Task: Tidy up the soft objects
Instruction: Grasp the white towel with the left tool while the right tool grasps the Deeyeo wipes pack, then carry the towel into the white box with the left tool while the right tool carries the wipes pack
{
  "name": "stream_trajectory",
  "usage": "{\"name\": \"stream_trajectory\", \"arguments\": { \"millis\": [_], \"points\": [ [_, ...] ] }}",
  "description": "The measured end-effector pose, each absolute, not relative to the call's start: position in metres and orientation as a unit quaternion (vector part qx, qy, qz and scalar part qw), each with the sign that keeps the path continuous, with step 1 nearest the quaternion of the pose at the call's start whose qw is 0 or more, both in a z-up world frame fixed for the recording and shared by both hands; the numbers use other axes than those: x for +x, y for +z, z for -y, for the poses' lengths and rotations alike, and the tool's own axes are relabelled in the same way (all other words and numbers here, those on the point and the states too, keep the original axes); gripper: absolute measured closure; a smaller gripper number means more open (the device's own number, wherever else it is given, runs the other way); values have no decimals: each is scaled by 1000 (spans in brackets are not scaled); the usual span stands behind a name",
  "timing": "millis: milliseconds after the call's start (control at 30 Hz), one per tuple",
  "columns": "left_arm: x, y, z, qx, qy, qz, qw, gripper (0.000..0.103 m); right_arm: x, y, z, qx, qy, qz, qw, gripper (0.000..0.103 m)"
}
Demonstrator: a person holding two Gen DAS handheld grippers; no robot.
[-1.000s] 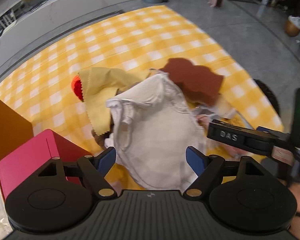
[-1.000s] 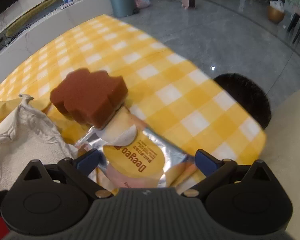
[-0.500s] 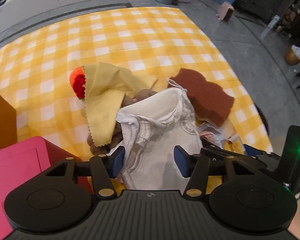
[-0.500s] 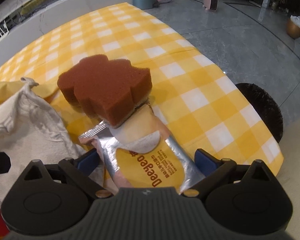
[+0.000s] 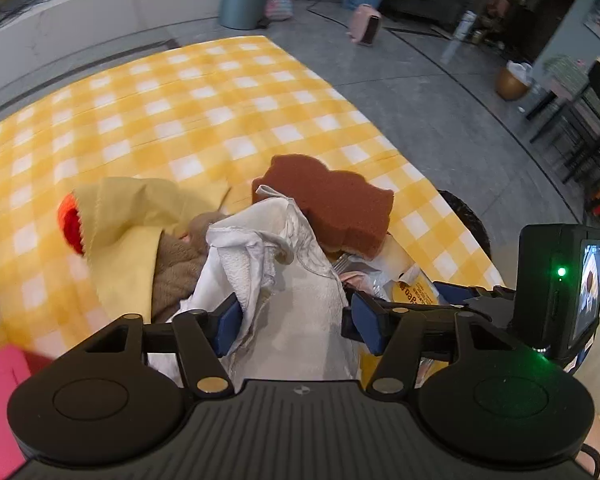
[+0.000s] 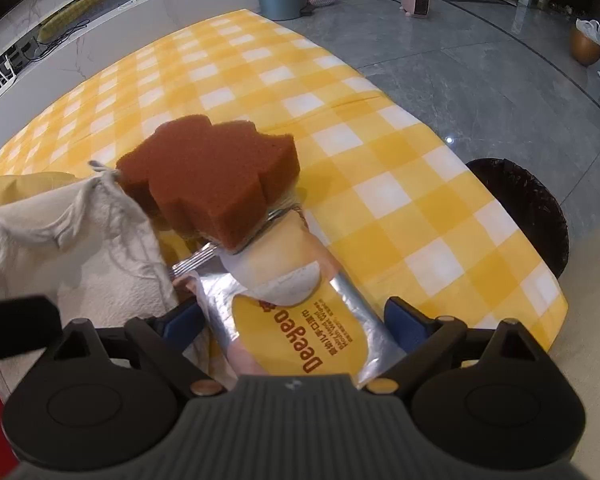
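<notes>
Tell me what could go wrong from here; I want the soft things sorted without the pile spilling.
1. The brown sponge leans on the wet-wipes pack between the open right gripper; lifting the pack could tip it off.
2. The left gripper brackets the white cloth, which overlaps the yellow cloth and a brown plush; pulling it may drag them.

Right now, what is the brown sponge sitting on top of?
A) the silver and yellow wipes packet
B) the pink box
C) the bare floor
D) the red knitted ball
A: the brown sponge rests partly on the far end of the silver and yellow wipes packet, above the checked tablecloth.
</notes>
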State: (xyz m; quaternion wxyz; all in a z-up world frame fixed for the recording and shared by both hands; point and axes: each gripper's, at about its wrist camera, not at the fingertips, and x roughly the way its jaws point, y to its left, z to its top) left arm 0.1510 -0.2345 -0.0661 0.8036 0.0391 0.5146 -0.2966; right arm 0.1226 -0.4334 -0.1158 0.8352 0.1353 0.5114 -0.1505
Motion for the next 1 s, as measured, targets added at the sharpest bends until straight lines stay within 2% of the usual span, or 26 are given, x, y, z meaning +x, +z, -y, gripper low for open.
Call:
{"name": "stream_trajectory", "arguments": {
  "millis": [33,67,167,233,300,600,800,1000],
  "points": [
    [154,-68,233,32,-297,-521,799,53,123,-116,432,132,-151,-512,835,8],
    [156,-71,232,26,-291,-530,796,75,123,-116,431,130,-150,-513,835,8],
    [158,-74,229,30,-276,-541,794,90,121,-115,432,134,-153,-509,836,11],
    [156,-70,225,30,-277,-536,797,94,119,-113,432,134,-157,-501,840,19],
    [155,-66,220,18,-277,-537,796,95,118,-111,432,134,-157,-496,843,26],
    [147,-41,215,8,-282,-529,800,97,100,-102,449,212,-133,-461,852,38],
    [142,-25,212,2,-289,-523,802,97,90,-91,451,231,-120,-440,859,39],
    [125,-6,210,30,-278,-554,784,97,79,-86,457,253,-111,-429,860,39]
  ]
}}
